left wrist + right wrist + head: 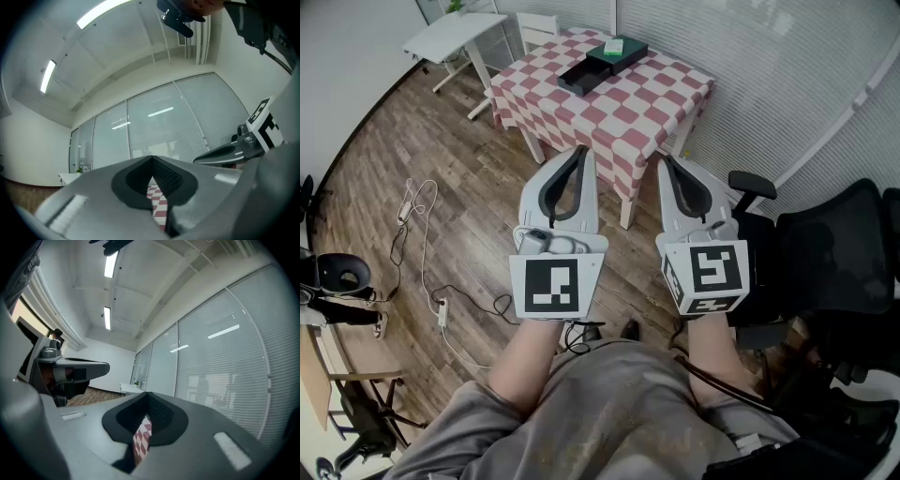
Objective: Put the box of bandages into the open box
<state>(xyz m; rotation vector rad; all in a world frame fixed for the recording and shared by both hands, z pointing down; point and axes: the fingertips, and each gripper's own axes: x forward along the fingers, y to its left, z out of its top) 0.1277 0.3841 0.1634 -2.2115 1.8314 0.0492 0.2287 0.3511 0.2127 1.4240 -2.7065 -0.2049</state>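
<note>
Left hand-held gripper (580,150) and right hand-held gripper (665,159): jaws together, nothing between them, both held close to the body over wood floor (441,169). Green box of bandages (614,45) well ahead on checkered bench (647,103), atop a black case (623,60), just beside the open box (579,77).
</note>
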